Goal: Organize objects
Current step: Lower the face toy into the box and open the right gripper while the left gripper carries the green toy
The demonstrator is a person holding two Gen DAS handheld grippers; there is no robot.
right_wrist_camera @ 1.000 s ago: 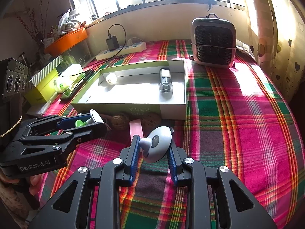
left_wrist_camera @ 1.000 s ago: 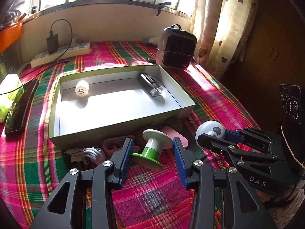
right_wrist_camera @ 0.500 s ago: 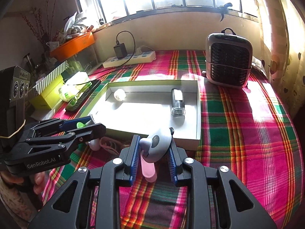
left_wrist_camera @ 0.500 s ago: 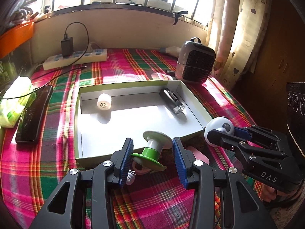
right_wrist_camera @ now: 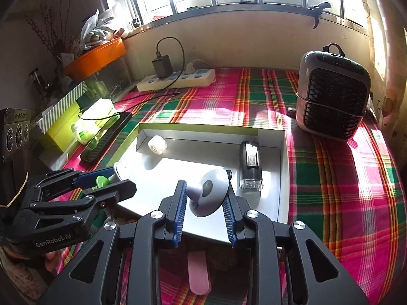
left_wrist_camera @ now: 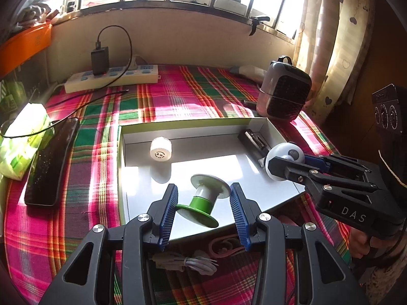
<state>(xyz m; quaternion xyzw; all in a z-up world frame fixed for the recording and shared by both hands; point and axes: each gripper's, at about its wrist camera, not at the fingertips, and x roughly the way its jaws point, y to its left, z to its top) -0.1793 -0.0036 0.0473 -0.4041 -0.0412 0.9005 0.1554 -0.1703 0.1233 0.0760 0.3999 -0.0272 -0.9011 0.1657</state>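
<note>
Two claws hang over the open white box [left_wrist_camera: 122,167] lying on the plaid-covered counter [left_wrist_camera: 178,94], each one carrying something. The left claw [left_wrist_camera: 203,200] has its blue pads closed on a green and white spool-shaped piece [left_wrist_camera: 203,200], gripped by its two flanges and tilted, above the near part of the box floor. The right claw [right_wrist_camera: 204,198] pinches a small round white and grey gadget [right_wrist_camera: 209,194] with a dark button on its face; its pads press on both sides, and it sits above the near right part of the box.

Inside the box, a little white cylinder [left_wrist_camera: 160,149] lies on its side near the far left corner, and a dark rectangular device with a clear end [right_wrist_camera: 250,165] lies along the right wall, just beside the grey gadget.

In front of the box, on the cloth, rest a coiled white cable [left_wrist_camera: 188,263], a loop of pink cord [left_wrist_camera: 223,247] and a pink flat strip [right_wrist_camera: 198,273]. Farther off stand a small grey heater [right_wrist_camera: 333,91] at the right, a power strip [left_wrist_camera: 112,78] with a black charger under the window, and a dark phone [left_wrist_camera: 51,162] at the left.
</note>
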